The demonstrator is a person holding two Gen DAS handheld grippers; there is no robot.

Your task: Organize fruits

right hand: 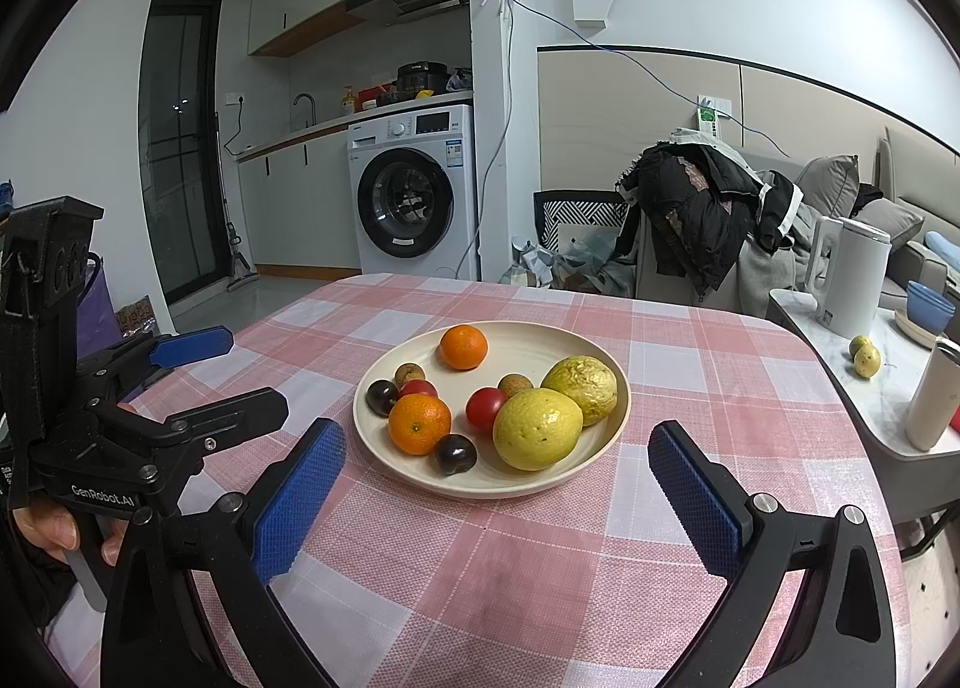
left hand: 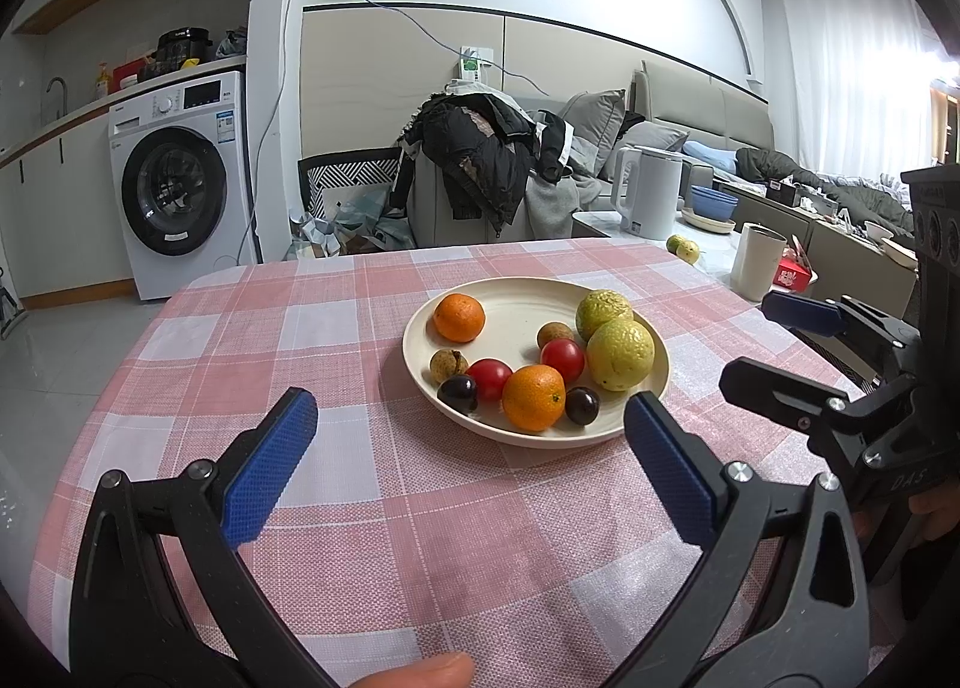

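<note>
Left gripper (left hand: 471,451) wide open, empty. Right gripper (right hand: 498,478) likewise. Both short of the plate (right hand: 528,337) of fruit

Left wrist view: the left tongs (left hand: 471,454) are cut off below their arms by the bottom edge; a fingertip (left hand: 420,673) enters there, the rest of the hand out of frame. The right tongs (left hand: 774,346) are cropped at the right edge, their holding hand (left hand: 927,508) mostly hidden behind the body. On the plate (left hand: 522,301), 1 tomato (left hand: 489,379) is partly covered by an orange (left hand: 534,397) and a dark fruit (left hand: 459,392).

Right wrist view: the hand (right hand: 57,529) under the left tongs (right hand: 240,370) shows only fingertips. The washing machine (right hand: 414,187) labels are too small to read. The surface (right hand: 540,580) runs off the bottom edge.
</note>
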